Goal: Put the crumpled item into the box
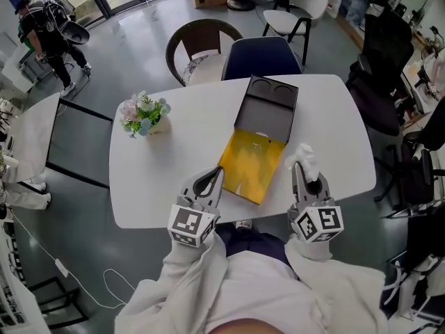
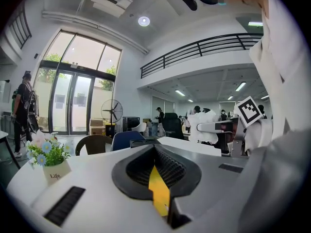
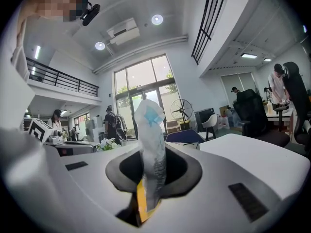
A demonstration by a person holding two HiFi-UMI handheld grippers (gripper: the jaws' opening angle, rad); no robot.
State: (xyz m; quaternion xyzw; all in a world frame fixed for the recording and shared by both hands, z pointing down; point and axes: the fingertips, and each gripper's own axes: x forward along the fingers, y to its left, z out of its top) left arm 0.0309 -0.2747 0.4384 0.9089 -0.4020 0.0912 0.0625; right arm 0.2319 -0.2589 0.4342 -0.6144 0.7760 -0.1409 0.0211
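Note:
The open box (image 1: 254, 162) lies in the middle of the white table (image 1: 181, 145), its yellow inside facing up and its black lid (image 1: 268, 106) folded away from me. My right gripper (image 1: 306, 174) hovers just right of the box's near corner, shut on the crumpled item (image 1: 304, 156), a white wrapper with a blue patch that sticks up from between the jaws (image 3: 149, 140). My left gripper (image 1: 211, 178) is at the box's near left edge, its jaws together with nothing between them (image 2: 155, 148); only a sliver of the yellow box shows below them.
A small pot of flowers (image 1: 144, 115) stands at the table's left. A brown chair (image 1: 201, 47) and a blue chair (image 1: 261, 56) are pushed up to the far edge. A person (image 1: 49, 33) walks far off at the left. Black office chairs (image 1: 386, 68) stand at the right.

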